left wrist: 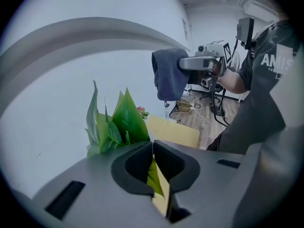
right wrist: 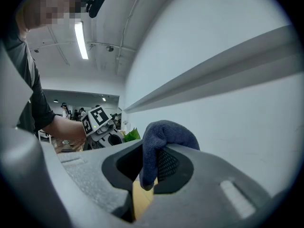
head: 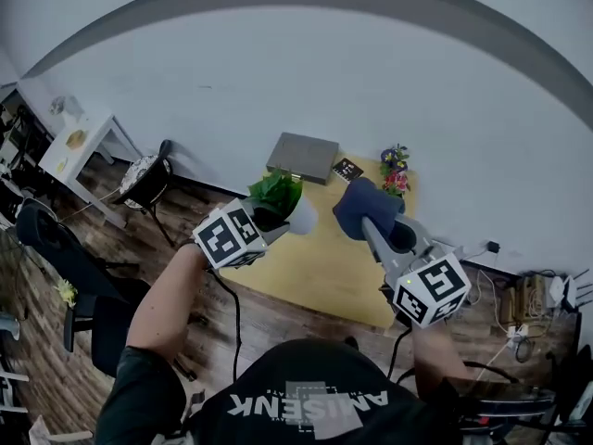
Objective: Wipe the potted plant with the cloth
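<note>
My left claw is squeezed almost shut, with a green bit of the plant pinched in it. The plant sits at the tip of that claw, near the middle of the head view, over the upper left corner of the yellow table. I cannot tell if its white pot touches the table.

My right claw is shut tight on the blue cloth. The cloth bunches up over the claw's tip.

In the head view the cloth is just to the right of the plant, with a small gap between them. The pot end is closer to the cloth. The leaves lean away toward the upper left. So I think the right claw must go left, a bit past the pot, for the cloth to reach the leaves.
</note>
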The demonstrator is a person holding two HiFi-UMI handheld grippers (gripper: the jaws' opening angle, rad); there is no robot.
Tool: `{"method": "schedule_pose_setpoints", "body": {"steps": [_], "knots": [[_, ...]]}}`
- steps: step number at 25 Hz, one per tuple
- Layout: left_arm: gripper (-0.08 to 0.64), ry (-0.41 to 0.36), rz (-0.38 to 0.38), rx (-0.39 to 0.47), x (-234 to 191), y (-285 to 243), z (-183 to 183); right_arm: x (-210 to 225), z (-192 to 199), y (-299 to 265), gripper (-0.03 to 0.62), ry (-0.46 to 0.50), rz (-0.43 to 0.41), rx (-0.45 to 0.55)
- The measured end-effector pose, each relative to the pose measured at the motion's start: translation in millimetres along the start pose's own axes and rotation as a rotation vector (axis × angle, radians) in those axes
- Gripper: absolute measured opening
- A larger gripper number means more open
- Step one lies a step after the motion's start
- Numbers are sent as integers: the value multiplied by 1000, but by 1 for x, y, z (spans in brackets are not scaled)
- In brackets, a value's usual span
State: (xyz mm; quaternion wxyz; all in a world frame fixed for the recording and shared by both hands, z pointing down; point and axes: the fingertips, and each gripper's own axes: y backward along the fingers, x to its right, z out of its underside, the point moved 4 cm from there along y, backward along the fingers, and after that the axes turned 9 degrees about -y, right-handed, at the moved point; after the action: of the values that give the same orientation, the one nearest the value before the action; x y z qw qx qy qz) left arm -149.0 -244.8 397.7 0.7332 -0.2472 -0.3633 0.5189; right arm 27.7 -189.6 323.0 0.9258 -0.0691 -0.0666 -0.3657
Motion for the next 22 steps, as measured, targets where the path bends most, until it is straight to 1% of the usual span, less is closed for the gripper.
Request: {"method": "schedule_pose_setpoints", "body": {"steps": [4,8,14,22], "knots": [[15,16,2,15,-4,3,-9,-3,2,-12,37,-17,-18,-2],[15,52,54,63,-5,7,-25,-12,11,-27,37,-30,-64,-33],[15,89,48,94,-12,16,-50,-30,12,-46,37,-13,-128,-59],[14,89,63,95,11,22,-67,-47,19,-52,37,14,-146,-90]]}}
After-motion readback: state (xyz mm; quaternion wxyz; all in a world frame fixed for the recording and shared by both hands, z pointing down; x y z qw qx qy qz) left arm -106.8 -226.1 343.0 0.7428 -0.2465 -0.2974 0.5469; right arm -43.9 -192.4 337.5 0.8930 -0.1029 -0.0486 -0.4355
